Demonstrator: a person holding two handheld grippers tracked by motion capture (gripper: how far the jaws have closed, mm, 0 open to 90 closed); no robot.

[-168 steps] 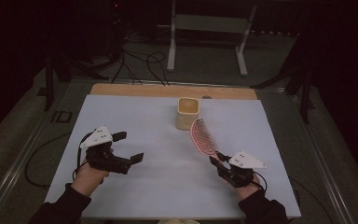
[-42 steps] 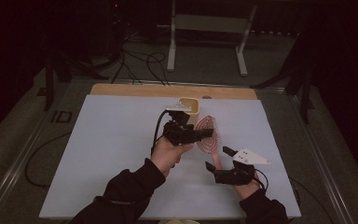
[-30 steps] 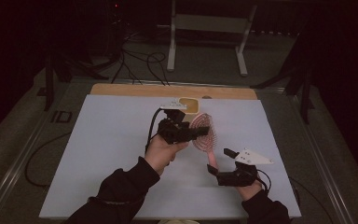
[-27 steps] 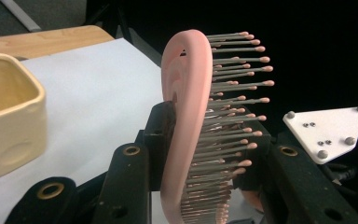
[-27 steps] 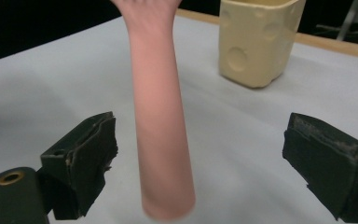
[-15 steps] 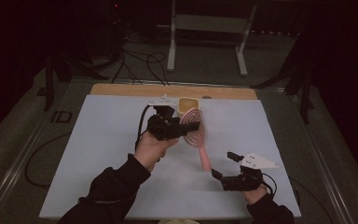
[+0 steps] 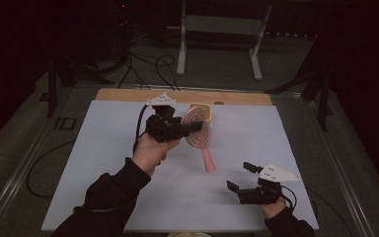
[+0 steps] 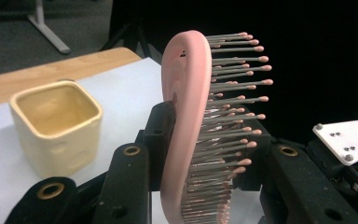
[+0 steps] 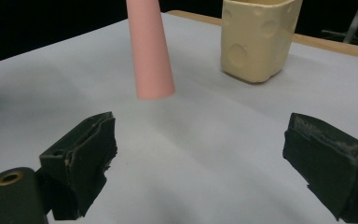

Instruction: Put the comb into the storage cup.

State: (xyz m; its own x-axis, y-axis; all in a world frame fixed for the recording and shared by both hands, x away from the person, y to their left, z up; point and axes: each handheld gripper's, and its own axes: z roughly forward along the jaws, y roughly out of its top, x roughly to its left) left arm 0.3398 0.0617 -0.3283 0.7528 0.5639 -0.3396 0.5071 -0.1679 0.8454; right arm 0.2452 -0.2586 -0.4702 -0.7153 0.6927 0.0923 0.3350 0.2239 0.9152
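The left gripper's (image 7: 193, 127) fingers (image 8: 161, 140) are clamped on the head of the pink brush (image 7: 200, 139) — one pad on the smooth back, the other against the bristles, as the left gripper view shows. The brush hangs clear of the bench (image 7: 103, 163), handle pointing down toward the near edge, head just in front of the cup (image 7: 201, 109) that stands by the far edge, about mid-way along it.

The right gripper (image 7: 240, 177) sits low near the near right corner, its fingers (image 9: 81, 154) spread wide with nothing between them; in its own view the handle end of the brush hangs ahead of them, above the bench.

The brush looks light and stiff — hard plastic, with a smooth, possibly slippery back. The bristles give a little, so a grip across them may creep. The tapered handle is probably the surer place to take hold; the cup is likely ceramic and would chip if knocked.
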